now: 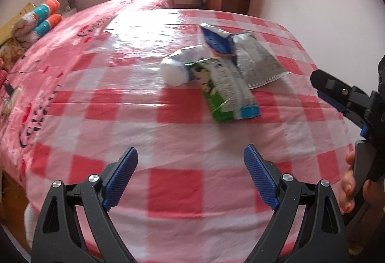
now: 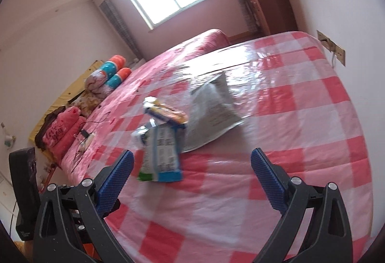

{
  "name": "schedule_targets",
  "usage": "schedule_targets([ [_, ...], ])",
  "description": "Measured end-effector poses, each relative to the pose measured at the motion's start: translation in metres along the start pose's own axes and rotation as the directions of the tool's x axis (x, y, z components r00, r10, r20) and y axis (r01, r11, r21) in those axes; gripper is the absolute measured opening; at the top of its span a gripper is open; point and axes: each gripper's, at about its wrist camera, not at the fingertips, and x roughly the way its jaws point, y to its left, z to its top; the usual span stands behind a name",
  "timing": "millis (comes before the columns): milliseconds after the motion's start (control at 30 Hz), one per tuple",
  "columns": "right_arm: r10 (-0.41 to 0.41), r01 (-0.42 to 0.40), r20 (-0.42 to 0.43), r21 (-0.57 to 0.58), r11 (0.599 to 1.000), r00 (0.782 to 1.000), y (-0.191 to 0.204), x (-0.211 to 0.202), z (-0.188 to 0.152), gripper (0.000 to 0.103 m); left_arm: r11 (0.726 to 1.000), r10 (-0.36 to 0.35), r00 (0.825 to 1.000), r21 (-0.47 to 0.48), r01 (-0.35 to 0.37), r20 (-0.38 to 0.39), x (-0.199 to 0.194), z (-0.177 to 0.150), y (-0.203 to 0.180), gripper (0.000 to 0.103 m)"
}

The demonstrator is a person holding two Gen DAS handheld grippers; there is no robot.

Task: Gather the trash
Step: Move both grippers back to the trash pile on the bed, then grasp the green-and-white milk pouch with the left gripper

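Crumpled cartons and silver foil pouch on glossy checked tablecloth, both tongs splayed, empty.

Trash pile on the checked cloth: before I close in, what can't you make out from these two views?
- Left wrist view: the white bottle is partly covered by the green carton; its label end is hidden.
- Both views: carton print is motion-blurred, unreadable.
- Silver pouch: the blue carton overlaps its near edge, and its underside is unseen.
- Right hand-held gripper is cut off by the left view's edge.
- No bin shows.
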Motion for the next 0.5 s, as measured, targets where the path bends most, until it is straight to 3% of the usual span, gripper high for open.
schedule_targets([
  [200, -0.065, 0.065, -0.041, 0.003, 0.998, 0.997, -0.024, 0.010, 0.015, 0.096, 0.998, -0.064, 0.998, -0.012, 0.065, 0.014, 0.016, 0.022, -0.019, 0.090],
  [500, -0.052, 0.052, -0.086, -0.010, 0.999, 0.995, -0.035, 0.031, 0.040, 0.096, 0.995, -0.083, 0.996, -0.051, 0.084, 0.009, 0.049, 0.048, -0.031, 0.090],
])
